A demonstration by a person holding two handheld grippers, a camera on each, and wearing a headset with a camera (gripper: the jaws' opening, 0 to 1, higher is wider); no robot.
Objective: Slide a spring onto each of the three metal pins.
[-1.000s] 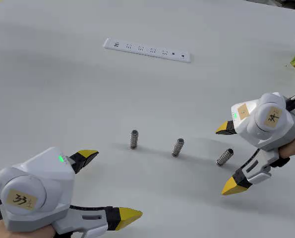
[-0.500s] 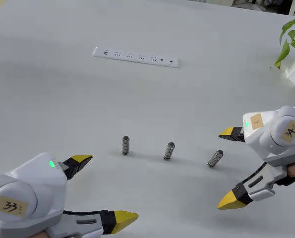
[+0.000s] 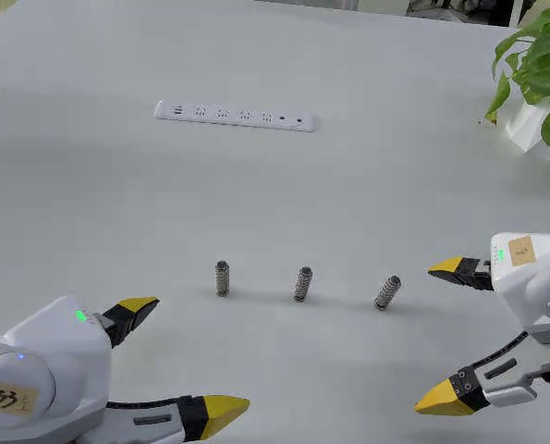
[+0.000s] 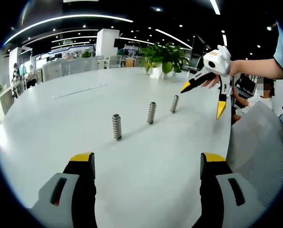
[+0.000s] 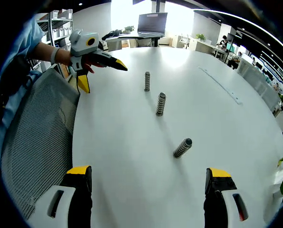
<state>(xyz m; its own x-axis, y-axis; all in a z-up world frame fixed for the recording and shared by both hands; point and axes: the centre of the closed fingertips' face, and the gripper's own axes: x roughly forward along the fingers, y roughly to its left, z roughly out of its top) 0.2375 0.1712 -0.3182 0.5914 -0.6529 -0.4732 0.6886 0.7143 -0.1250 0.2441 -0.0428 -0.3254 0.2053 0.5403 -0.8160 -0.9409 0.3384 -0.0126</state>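
While the left spring stands upright on the white counter, the middle spring leans slightly and the right spring tilts most; the three form a row, well apart from each other. The left gripper hovers at the near side, below and left of the row and touching none of it. The right gripper hangs just right of the right spring, also clear of it.

From the head view come a white power strip lying well beyond the row and a potted plant at the far right corner. From the left gripper view, which looks along the row from its left end, comes a grey mesh chair beside the counter. Looking from the opposite end, the right gripper view has the tilted spring nearest.

Left fingers are spread wide with nothing between them; right fingers are equally wide and empty. Whether a pin sits inside each spring cannot be told.
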